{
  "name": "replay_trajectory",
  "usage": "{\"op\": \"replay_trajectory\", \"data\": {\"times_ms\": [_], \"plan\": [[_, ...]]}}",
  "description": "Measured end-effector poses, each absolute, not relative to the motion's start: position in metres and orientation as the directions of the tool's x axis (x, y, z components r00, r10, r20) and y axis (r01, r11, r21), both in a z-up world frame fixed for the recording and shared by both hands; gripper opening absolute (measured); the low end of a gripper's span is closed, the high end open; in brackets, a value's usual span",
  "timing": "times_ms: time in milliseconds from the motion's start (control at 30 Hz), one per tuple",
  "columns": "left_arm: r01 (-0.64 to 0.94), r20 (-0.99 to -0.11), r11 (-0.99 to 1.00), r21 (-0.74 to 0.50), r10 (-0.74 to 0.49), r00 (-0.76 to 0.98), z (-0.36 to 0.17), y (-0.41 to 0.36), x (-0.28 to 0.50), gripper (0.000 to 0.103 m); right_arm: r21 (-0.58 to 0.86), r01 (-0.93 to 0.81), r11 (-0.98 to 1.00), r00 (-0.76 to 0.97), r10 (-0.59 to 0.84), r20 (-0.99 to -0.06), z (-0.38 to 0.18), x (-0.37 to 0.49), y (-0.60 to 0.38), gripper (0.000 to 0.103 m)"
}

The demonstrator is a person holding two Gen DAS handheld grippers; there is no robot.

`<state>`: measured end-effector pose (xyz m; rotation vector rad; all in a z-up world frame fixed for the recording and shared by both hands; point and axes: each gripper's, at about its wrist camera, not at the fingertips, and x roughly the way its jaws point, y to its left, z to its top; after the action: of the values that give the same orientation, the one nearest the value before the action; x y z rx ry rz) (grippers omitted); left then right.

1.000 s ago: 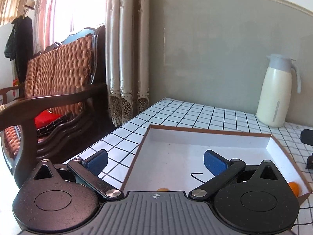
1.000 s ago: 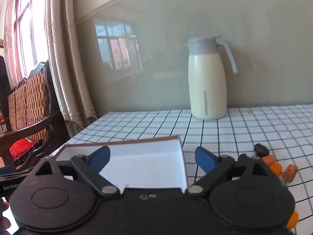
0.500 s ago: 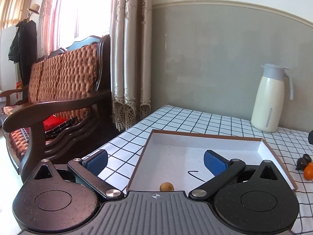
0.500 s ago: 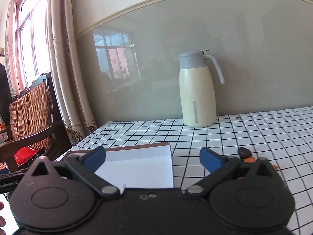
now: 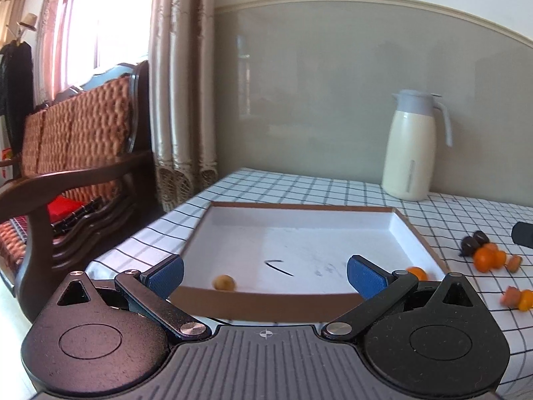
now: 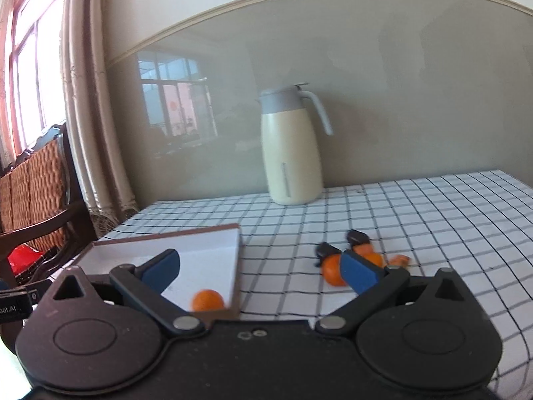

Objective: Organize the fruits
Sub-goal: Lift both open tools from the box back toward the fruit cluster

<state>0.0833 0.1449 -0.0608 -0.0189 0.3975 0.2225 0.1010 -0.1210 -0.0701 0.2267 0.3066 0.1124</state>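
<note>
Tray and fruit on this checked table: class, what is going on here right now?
A person holds a gripper in each hand and is sorting small fruits into the tray. Two are inside already: a tan fruit and an orange fruit near the front wall. The left gripper and right gripper are both open and hold nothing. The loose fruits, orange and dark, lie on the cloth right of the tray. A jug stands behind.

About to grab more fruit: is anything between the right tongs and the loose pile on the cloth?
Nothing visible. The right tongs stand open, and only bare checked cloth lies before the fruit pile. The box sits off to the left.
</note>
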Motion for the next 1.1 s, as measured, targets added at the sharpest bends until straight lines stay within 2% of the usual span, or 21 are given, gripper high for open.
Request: {"op": "replay_trajectory", "data": {"times_ms": [267, 467, 800, 967, 1033, 1100], "plan": [[-0.154, -0.396, 0.987, 0.049, 0.161, 0.904, -0.068, 0.11, 0.08, 0.103, 0.254, 0.001, 0.967, 0.951, 0.077, -0.299, -0.087, 0.081, -0.155, 0.097], [-0.1, -0.408, 0.993, 0.055, 0.114, 0.906, -0.069, 0.086, 0.077, 0.103, 0.32, 0.05, 0.946, 0.953, 0.051, -0.3, -0.095, 0.071, -0.18, 0.097], [0.005, -0.435, 0.999, 0.043, 0.014, 0.9, -0.078, 0.045, 0.08, 0.103, 0.318, 0.121, 0.94, 0.941, -0.007, -0.339, -0.11, 0.065, -0.208, 0.097], [0.053, -0.46, 0.998, 0.036, -0.03, 0.887, -0.088, 0.025, 0.085, 0.103, 0.266, 0.123, 0.956, 0.925, -0.013, -0.38, -0.118, 0.069, -0.211, 0.085], [0.073, -0.467, 0.996, 0.043, -0.045, 0.883, -0.091, 0.017, 0.088, 0.103, 0.269, 0.118, 0.956, 0.917, -0.001, -0.399, -0.121, 0.071, -0.213, 0.073], [0.085, -0.47, 0.995, 0.05, -0.052, 0.881, -0.094, 0.009, 0.091, 0.103, 0.278, 0.112, 0.954, 0.911, 0.013, -0.413, -0.124, 0.073, -0.215, 0.066]]}}
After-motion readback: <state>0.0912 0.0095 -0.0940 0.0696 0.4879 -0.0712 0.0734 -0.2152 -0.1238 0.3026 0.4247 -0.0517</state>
